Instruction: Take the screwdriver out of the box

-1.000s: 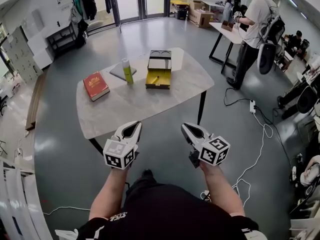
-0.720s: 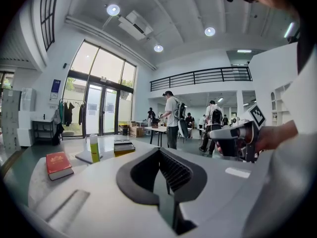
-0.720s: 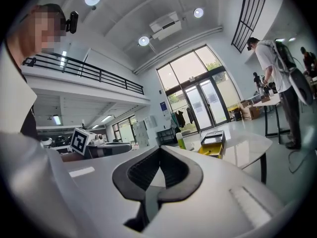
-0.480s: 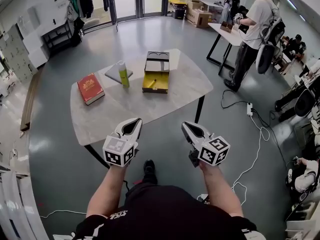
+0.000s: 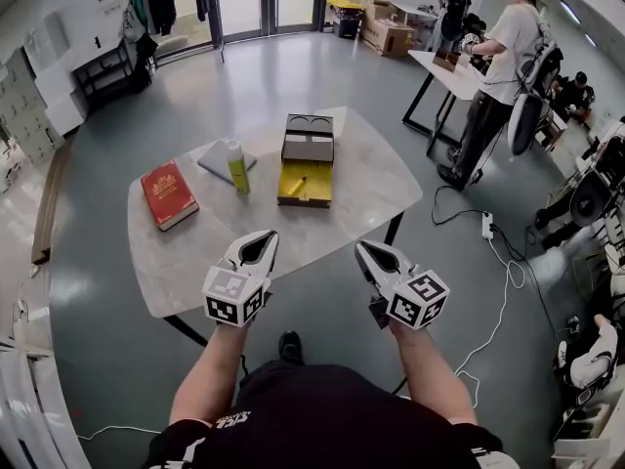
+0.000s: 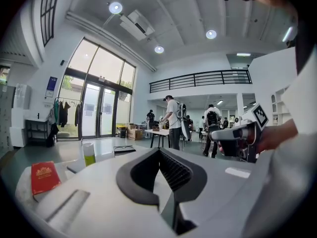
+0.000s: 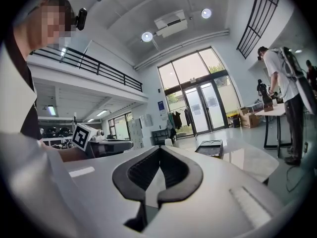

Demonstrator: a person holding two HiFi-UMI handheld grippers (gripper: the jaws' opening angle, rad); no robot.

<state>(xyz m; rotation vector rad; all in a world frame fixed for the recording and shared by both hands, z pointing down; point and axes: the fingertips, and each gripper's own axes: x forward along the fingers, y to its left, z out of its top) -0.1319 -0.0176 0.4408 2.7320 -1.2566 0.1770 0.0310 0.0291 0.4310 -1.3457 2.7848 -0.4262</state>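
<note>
An open yellow box [image 5: 306, 175] with its dark lid [image 5: 309, 137] folded back lies near the middle of the pale table [image 5: 195, 252]. A small yellow-handled screwdriver [image 5: 296, 185] rests inside it. My left gripper [image 5: 259, 240] and right gripper [image 5: 367, 251] hover side by side over the table's near edge, well short of the box. Both are shut with nothing between their pads. In the left gripper view the shut jaws [image 6: 159, 152] point across the table, and the lid [image 6: 123, 148] shows far ahead. The right gripper view looks along its shut jaws [image 7: 159, 148] toward the box [image 7: 210, 147].
A green bottle [image 5: 236, 165], a grey pad [image 5: 220, 160] and a red book [image 5: 166, 193] lie left of the box. A person [image 5: 503, 62] stands at another table at the back right. A power strip and white cable [image 5: 493, 262] run over the floor on the right.
Both grippers have moved forward together from over the floor to the table's near edge. The table and box now sit closer in the head view. The jaws stay shut.
</note>
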